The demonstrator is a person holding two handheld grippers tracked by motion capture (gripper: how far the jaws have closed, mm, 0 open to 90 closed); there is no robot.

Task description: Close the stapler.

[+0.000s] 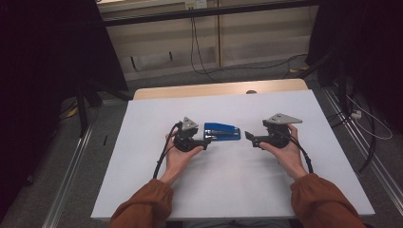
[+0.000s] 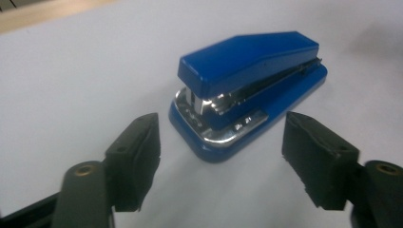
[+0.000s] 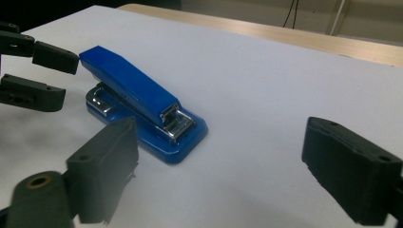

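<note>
A blue stapler [image 1: 221,131] with chrome parts lies flat at the middle of the white table [image 1: 228,190], its length running left to right. My left gripper [image 1: 207,141] is open at the stapler's left end. In the left gripper view the stapler [image 2: 247,90] lies just past the spread fingers [image 2: 135,156], not touching them. My right gripper [image 1: 248,136] is open a short way off the stapler's right end. The right gripper view has the stapler [image 3: 138,104] ahead and to the left, with the left gripper [image 3: 64,78] open beyond it. Neither gripper holds anything.
A wooden strip [image 1: 218,89] runs along the table's far edge. Black curtains hang at both sides, and cables [image 1: 199,57] trail over the floor behind the table. Metal rails [image 1: 71,175] flank the table. Bare white surface surrounds the stapler.
</note>
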